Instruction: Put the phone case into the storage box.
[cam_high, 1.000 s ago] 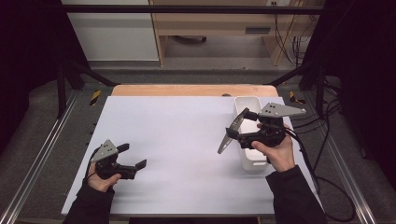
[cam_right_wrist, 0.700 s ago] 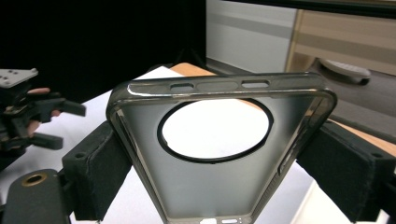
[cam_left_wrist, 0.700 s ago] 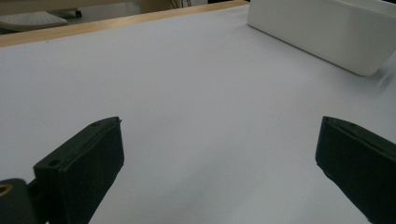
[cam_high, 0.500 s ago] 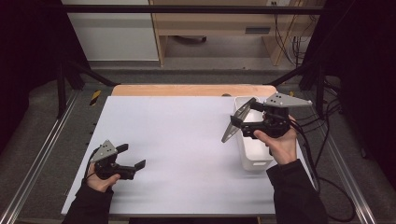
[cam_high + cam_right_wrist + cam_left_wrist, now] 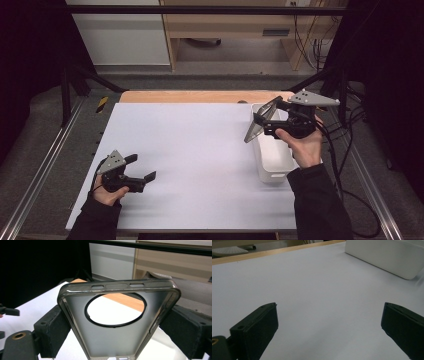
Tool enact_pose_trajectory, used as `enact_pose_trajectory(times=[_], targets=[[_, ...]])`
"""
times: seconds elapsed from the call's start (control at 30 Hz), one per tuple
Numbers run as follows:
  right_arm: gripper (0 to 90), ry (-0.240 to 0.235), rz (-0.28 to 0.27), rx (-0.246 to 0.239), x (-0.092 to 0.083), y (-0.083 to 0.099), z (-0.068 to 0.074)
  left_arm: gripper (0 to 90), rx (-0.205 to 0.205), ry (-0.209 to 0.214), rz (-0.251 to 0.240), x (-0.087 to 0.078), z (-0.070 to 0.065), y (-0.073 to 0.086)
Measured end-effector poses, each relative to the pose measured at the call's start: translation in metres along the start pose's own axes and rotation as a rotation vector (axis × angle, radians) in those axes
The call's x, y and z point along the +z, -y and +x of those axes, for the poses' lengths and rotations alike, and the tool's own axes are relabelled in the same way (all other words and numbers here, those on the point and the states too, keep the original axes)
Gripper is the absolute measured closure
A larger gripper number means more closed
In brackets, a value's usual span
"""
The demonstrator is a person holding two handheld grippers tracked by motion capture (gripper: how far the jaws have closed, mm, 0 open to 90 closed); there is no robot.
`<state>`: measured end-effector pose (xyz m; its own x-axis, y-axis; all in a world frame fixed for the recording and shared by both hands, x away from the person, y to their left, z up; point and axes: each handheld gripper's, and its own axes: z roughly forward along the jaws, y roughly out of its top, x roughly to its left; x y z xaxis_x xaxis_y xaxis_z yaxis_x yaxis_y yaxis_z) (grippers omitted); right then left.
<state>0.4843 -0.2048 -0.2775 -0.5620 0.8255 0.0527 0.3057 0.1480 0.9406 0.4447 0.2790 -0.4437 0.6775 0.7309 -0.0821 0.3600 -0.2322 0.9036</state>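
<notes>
A smoky translucent phone case (image 5: pixel 254 129) with a large round camera hole hangs in the air over the far end of the white bin (image 5: pixel 274 167). My right gripper (image 5: pixel 269 124) is shut on the case's two long sides. In the right gripper view the case (image 5: pixel 117 345) stands upright between the black pads (image 5: pixel 51 335), its hole toward the table. My left gripper (image 5: pixel 142 167) rests on the white table sheet (image 5: pixel 200 150) at the near left, open, with nothing between its jaws (image 5: pixel 329 325).
The white bin (image 5: pixel 387 257) lies along the table's right side. A wooden strip (image 5: pixel 200 96) borders the sheet's far edge. Metal rails run down both sides of the table, and cables trail off at the right.
My right gripper has carried the phone case up and to the right, from beside the bin to above its far end. The left gripper has stayed put.
</notes>
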Motion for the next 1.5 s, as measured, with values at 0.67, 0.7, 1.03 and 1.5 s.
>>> enact_pose_trajectory(times=[0.67, 0.7, 1.03, 1.5], targets=[[12.0, 0.177, 0.015, 0.049, 0.021, -0.011, -0.03, 0.6, 0.007, 0.006, 0.008, 0.002, 0.001, 0.001], [12.0, 0.187, 0.017, 0.052, 0.023, -0.012, -0.032, 0.5, 0.006, 0.007, 0.008, 0.002, 0.001, 0.001], [11.9, 0.243, 0.043, 0.057, 0.039, -0.017, -0.042, 0.5, 0.014, 0.009, 0.012, 0.003, 0.001, 0.001], [11.8, 0.334, 0.077, 0.097, 0.067, -0.013, -0.055, 0.5, 0.02, 0.013, 0.015, 0.005, 0.0, 0.001]])
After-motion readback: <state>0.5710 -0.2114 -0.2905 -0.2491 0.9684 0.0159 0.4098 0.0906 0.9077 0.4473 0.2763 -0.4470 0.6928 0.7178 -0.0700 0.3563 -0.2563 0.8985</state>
